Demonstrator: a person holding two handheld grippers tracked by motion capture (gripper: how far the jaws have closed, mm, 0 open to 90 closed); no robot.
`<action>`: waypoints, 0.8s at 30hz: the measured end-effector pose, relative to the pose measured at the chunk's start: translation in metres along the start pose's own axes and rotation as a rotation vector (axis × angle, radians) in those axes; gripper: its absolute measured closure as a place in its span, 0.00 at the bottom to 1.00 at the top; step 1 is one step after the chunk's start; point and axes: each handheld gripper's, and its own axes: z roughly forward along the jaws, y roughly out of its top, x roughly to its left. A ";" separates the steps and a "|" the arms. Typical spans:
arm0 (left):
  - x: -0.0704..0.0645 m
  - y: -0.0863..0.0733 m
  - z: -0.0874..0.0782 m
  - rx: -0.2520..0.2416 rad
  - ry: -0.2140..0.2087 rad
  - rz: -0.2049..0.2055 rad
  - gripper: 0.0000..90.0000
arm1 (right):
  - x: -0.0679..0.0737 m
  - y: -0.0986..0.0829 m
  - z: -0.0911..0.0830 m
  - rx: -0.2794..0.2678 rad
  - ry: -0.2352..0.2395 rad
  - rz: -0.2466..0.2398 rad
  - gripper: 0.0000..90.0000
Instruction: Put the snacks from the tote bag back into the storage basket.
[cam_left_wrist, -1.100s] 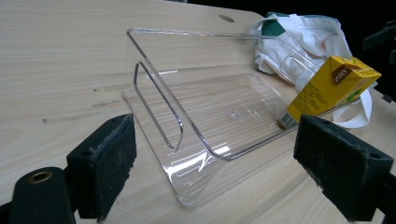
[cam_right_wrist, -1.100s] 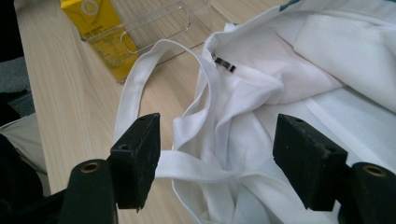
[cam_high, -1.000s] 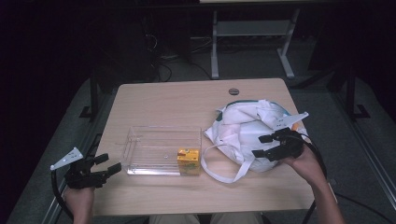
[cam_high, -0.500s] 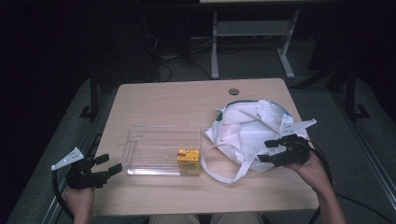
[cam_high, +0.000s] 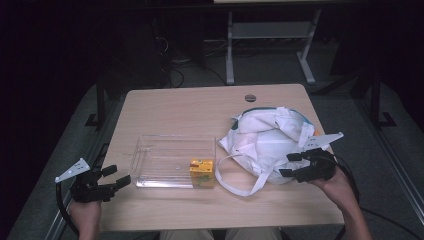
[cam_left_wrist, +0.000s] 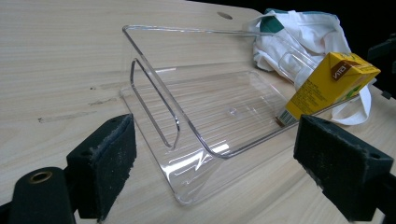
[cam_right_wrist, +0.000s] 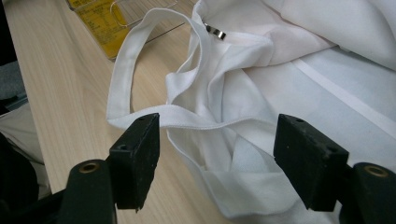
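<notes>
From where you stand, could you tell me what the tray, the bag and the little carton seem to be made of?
The tray looks like clear, glossy hard plastic: the tabletop shows through it. The bag seems to be soft white woven cloth, matte and creased. The carton looks like printed coated paperboard with sharp folded edges.

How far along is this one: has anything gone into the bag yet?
Barely started. The yellow juice carton stands in the clear tray, not in the white bag. In hand: the right gripper is open at the bag's edge, its strap loose. The left gripper is open beside the tray. Left: opening the bag, moving the carton.
</notes>
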 end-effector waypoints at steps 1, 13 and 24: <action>0.000 0.000 0.000 0.001 0.000 0.000 0.14 | 0.000 -0.001 0.000 -0.002 0.000 -0.001 0.35; 0.000 0.000 0.000 0.004 0.000 0.000 0.14 | 0.006 -0.011 -0.003 -0.011 -0.006 -0.002 0.35; -0.001 0.000 0.001 0.003 -0.001 -0.002 0.14 | 0.009 -0.021 -0.002 -0.012 -0.011 0.000 0.34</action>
